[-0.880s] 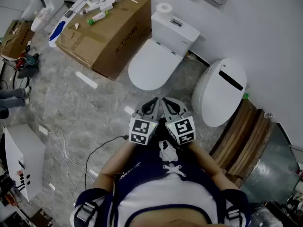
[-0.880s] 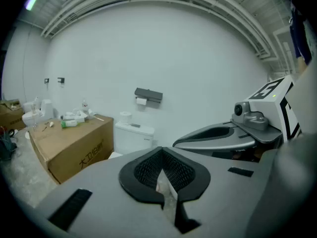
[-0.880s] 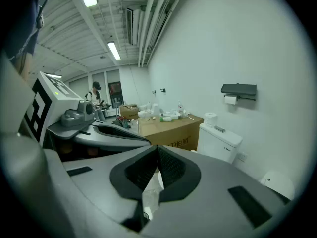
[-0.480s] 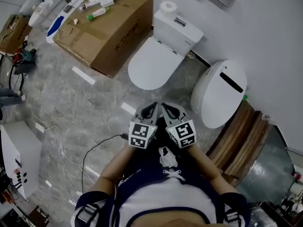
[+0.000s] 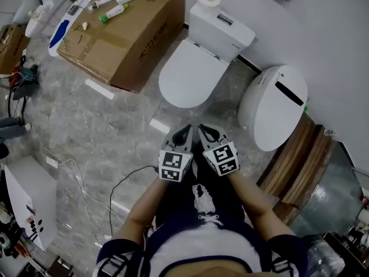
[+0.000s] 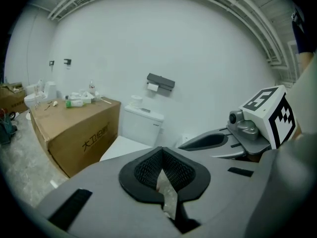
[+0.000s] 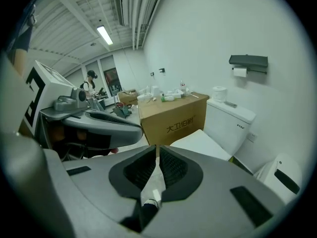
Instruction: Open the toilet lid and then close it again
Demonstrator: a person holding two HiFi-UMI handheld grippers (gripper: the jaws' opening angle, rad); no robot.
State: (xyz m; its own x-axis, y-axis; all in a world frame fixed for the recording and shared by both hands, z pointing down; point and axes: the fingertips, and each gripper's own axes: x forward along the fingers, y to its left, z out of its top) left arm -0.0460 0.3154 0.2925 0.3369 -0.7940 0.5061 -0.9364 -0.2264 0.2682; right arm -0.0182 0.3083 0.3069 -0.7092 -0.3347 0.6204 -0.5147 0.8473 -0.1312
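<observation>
At your 11 o'clock sits a corrugated cardboard box (image 5: 124,36) with tubes (image 5: 115,11) scattered on top. At 12 the toilet lid (image 5: 187,77) is down, a smooth white oval in front of the boxy cistern (image 5: 222,26). Your left hand-held gripper (image 5: 185,131) has its ribbed black pads pressed together on nothing. Your right hand-held gripper (image 5: 204,131), just beside it, is the same. At 2 o'clock is a glossy white oval seat unit (image 5: 271,105). Only the head view shows the veined grey floor (image 5: 98,131), and only the right gripper view shows the ceiling strip lights (image 7: 104,34).
</observation>
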